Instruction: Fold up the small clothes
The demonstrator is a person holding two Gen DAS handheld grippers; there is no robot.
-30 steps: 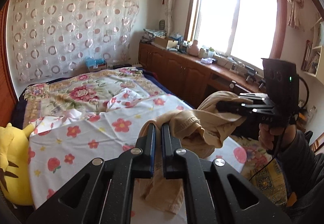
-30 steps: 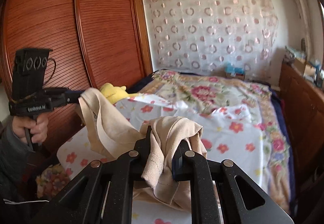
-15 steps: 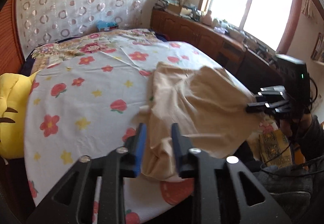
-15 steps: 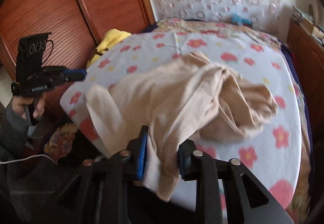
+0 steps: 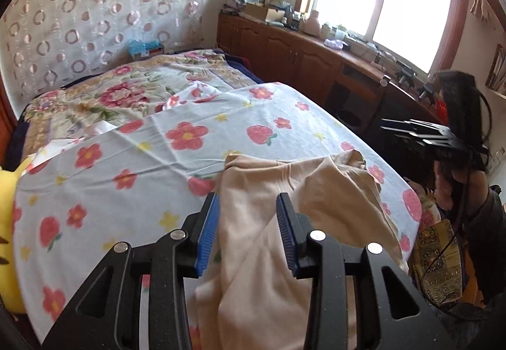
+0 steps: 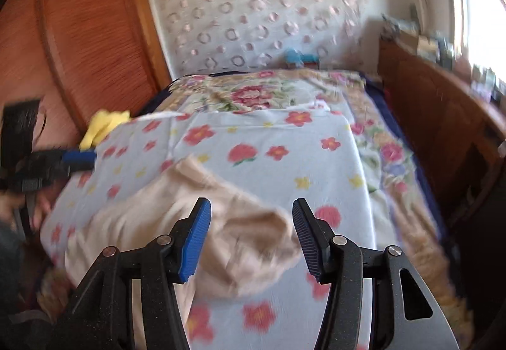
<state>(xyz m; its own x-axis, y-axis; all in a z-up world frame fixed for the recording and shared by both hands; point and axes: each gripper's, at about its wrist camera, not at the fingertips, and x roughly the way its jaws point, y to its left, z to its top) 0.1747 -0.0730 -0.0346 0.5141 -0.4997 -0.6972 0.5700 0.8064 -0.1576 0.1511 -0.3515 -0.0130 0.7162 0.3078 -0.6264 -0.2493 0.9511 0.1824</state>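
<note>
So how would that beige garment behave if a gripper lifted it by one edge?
The beige garment would probably go floppy: it already lies in soft folds and drapes over the bed edge. Likely light, since it looks thin. It may sag out of shape and bunch rather than hold any crease.

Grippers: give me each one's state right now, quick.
Left gripper: jaws opening, beige garment between the fingers, not pinched.
Right gripper: jaws opening, holding nothing; the garment lies on the bed beneath.
</note>
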